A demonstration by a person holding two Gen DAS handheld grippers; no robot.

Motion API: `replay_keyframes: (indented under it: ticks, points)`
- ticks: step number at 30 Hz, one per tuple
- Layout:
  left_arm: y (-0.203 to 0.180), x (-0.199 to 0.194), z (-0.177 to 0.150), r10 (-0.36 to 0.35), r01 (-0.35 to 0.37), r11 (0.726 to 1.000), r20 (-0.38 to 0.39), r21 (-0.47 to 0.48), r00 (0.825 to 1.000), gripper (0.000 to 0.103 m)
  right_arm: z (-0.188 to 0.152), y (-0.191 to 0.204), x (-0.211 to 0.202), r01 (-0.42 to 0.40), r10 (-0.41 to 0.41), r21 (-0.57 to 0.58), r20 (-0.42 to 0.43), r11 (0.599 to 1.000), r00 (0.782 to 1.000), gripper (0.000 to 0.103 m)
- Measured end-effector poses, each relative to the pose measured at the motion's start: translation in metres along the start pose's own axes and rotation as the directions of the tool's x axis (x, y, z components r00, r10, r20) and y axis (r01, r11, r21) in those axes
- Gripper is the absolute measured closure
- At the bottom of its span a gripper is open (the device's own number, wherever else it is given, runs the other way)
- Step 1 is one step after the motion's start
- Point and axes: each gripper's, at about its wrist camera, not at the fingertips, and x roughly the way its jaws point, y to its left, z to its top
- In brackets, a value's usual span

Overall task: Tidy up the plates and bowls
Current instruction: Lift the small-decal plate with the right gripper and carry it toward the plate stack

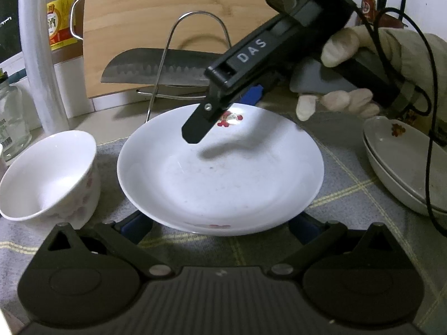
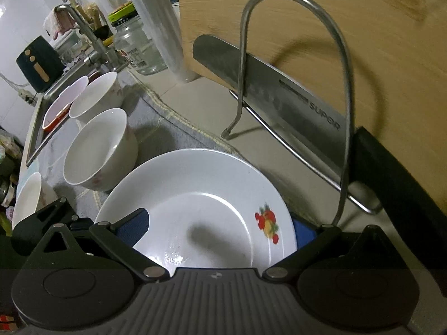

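A white plate [image 1: 220, 173] with a red fruit print lies on the grey checked cloth [image 1: 349, 195]. My left gripper [image 1: 220, 227] is open, and its blue-padded fingers [image 1: 137, 226] reach under the plate's near rim on both sides, with the tips hidden. My right gripper [image 1: 223, 111], held by a gloved hand [image 1: 349, 53], comes in from the far right and is turned on edge. It is open across the plate's far rim: one finger [image 1: 195, 131] hovers over the well and the other sits behind the rim. In the right wrist view the plate [image 2: 201, 201] fills the right gripper's [image 2: 220, 231] gap.
A white bowl [image 1: 50, 176] stands left of the plate, and two stacked plates [image 1: 405, 167] lie to the right. Behind are a wire rack [image 1: 192, 55], a cleaver [image 1: 156, 68] and a cutting board [image 1: 156, 8]. Two bowls [image 2: 100, 150] stand toward the sink [image 2: 56, 106], beside a jar [image 2: 139, 47].
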Motion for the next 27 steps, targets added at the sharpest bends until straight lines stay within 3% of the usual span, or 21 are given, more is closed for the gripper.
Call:
replay_keyframes:
  ticks: [8, 14, 27]
  points:
    - [-0.001, -0.001, -0.002, 0.011, -0.011, 1.000, -0.004, 0.020, 1.000, 0.001, 0.004, 0.000, 0.003, -0.033, 0.033, -0.021, -0.036, 0.999, 0.999, 0.000]
    - [0.000, 0.000, -0.001, 0.013, -0.013, 0.999, -0.005, 0.032, 1.000, 0.000, 0.006, 0.000, 0.010, -0.036, 0.035, -0.007, -0.004, 0.999, 0.999, 0.000]
    - [-0.003, -0.005, 0.001, 0.027, -0.025, 0.998, -0.024, 0.063, 0.999, 0.001, -0.004, 0.011, 0.001, -0.044, 0.043, -0.026, -0.018, 0.999, 0.999, 0.000]
